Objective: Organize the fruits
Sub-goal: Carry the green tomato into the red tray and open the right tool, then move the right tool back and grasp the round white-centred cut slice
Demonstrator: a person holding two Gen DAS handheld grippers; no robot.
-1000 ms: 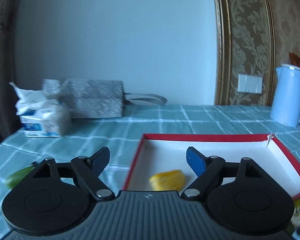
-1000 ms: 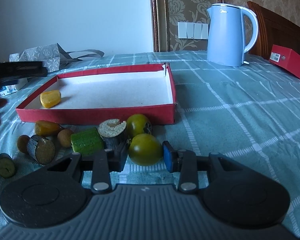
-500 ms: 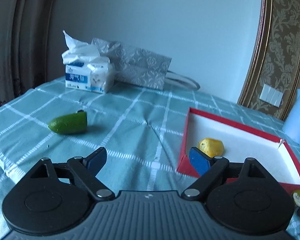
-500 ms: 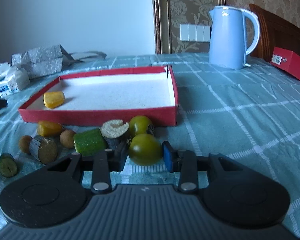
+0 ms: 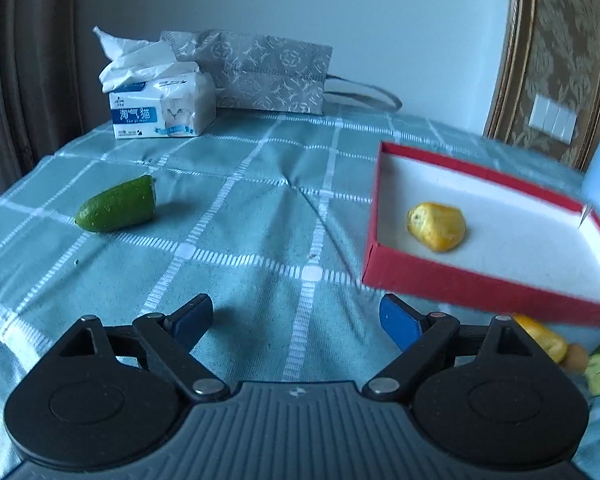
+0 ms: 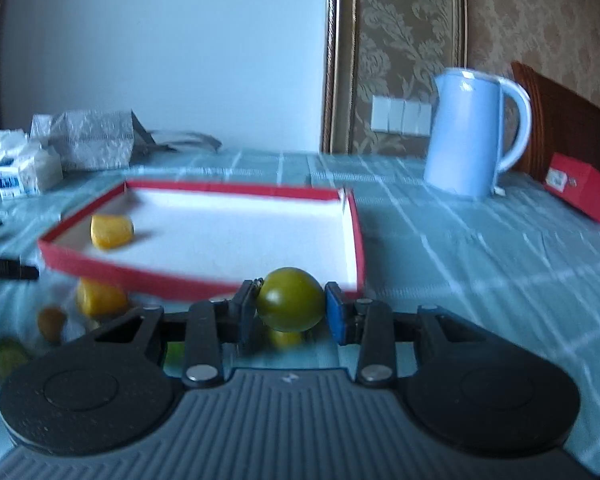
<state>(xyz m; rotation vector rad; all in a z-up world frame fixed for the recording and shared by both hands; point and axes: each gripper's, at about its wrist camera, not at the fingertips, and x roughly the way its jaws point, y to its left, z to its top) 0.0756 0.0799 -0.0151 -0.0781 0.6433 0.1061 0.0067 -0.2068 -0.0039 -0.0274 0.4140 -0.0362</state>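
**A:** Early days here. Only one piece, the yellow fruit chunk [image 5: 436, 226], sits inside the shallow red cardboard tray with the white floor [image 5: 480, 286]. Everything else is out on the counter covered in teal checked cloth [image 5: 260, 220].

**B:** And the right gripper [image 6: 290, 312] is clamped on the round green tomato [image 6: 290, 300], carried clear of the cloth just in front of the tray's near wall. A second ago that tomato sat on the counter between spread jaws, so it's been squeezed and lifted.

**A:** Left gripper [image 5: 296, 320] is wide open, holding nothing. It was over the tray a second back; now it has swung left, facing the green cucumber end piece [image 5: 118, 204] lying alone, well apart from the tray.

**B:** Left to do, I'd judge: the tomato, that cucumber end, and the blurred cluster of yellow, brown and green pieces [image 6: 100, 300] in front of the tray.
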